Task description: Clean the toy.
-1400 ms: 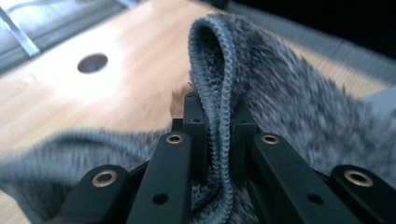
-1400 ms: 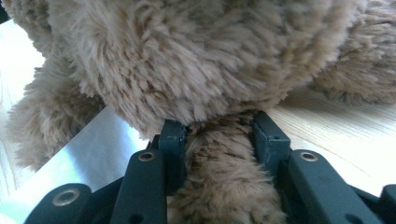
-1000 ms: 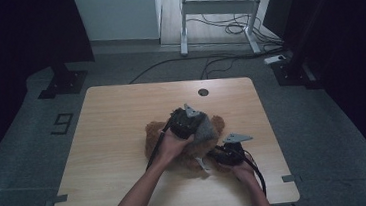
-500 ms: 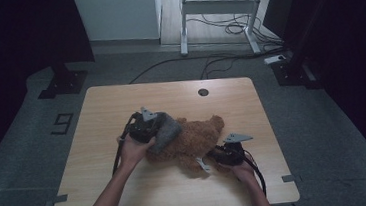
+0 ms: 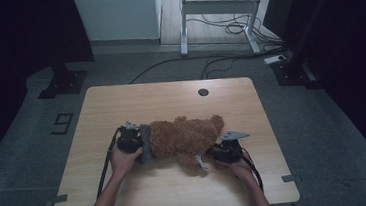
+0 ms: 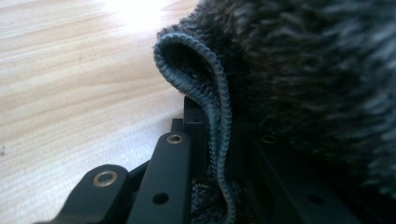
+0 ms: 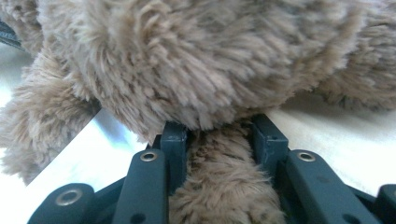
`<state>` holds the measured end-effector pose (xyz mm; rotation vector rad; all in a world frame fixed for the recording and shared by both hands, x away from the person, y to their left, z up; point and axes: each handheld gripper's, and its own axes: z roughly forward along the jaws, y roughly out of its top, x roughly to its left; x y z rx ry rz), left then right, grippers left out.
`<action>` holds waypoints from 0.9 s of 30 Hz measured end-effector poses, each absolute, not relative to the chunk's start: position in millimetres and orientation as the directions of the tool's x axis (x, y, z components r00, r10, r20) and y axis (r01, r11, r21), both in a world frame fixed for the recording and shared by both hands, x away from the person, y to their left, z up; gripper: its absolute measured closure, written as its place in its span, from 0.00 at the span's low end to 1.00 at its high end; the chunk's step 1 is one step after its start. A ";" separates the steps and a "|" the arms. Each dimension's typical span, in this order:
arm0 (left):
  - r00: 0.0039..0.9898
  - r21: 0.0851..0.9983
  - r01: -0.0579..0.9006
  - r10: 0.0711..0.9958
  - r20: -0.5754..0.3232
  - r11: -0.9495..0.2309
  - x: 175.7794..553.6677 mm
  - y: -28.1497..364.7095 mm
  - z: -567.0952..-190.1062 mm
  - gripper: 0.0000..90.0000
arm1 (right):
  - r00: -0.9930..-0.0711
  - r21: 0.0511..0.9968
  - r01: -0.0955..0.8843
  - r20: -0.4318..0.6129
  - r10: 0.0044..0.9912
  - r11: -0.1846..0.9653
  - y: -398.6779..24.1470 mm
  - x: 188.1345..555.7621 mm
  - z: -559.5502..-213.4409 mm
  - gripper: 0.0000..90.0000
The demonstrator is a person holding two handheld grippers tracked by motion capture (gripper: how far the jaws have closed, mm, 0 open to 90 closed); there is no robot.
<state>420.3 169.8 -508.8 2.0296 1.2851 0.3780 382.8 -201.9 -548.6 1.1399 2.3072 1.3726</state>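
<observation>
So since a second back our left gripper [image 5: 146, 147] has swung from the middle of the table [image 5: 120, 101] over to the left and come down a bit, dragging the grey knit cloth [image 5: 147, 144] along with it. The teddy bear [image 5: 186, 138], which was mostly covered under the hand before, is now lying stretched out across the middle of the table, brown fur in plain sight.

Our right gripper [image 5: 207, 157] hasn't budged. It sits at the bear's near right end, and in the right gripper view its jaws are pinching a furry limb [image 7: 224, 186] of the bear between them, fur bulging out over both fingertips [image 7: 175, 135].

Left side: in the left gripper view the jaws are pressed together on the ribbed hem of the grey cloth [image 6: 212, 107], which loops up out of the grip and curls over right against the bear's fur [image 6: 317, 70]. In the high view that cloth sits at the bear's left end, between our left hand [image 5: 125, 158] and the fur. We can't tell whether the cloth wraps around the bear or just lies against it.

Both of our forearms come in from the bottom edge, cables trailing off the grippers.
</observation>
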 end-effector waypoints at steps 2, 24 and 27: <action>0.457 0.694 0.672 0.882 -0.117 -0.257 424.6 172.6 -504.2 0.90 | -0.672 0.819 0.510 0.190 0.716 0.262 -201.0 389.3 -548.1 0.71; 0.574 0.743 0.575 0.816 -0.070 -0.341 471.1 106.2 -450.5 0.90 | -0.653 0.831 0.495 0.163 0.740 0.254 -196.9 410.9 -548.5 0.70; 0.579 0.723 0.606 0.807 -0.117 -0.330 470.3 113.4 -453.3 0.90 | -0.653 0.832 0.494 0.162 0.740 0.253 -196.6 410.3 -548.6 0.70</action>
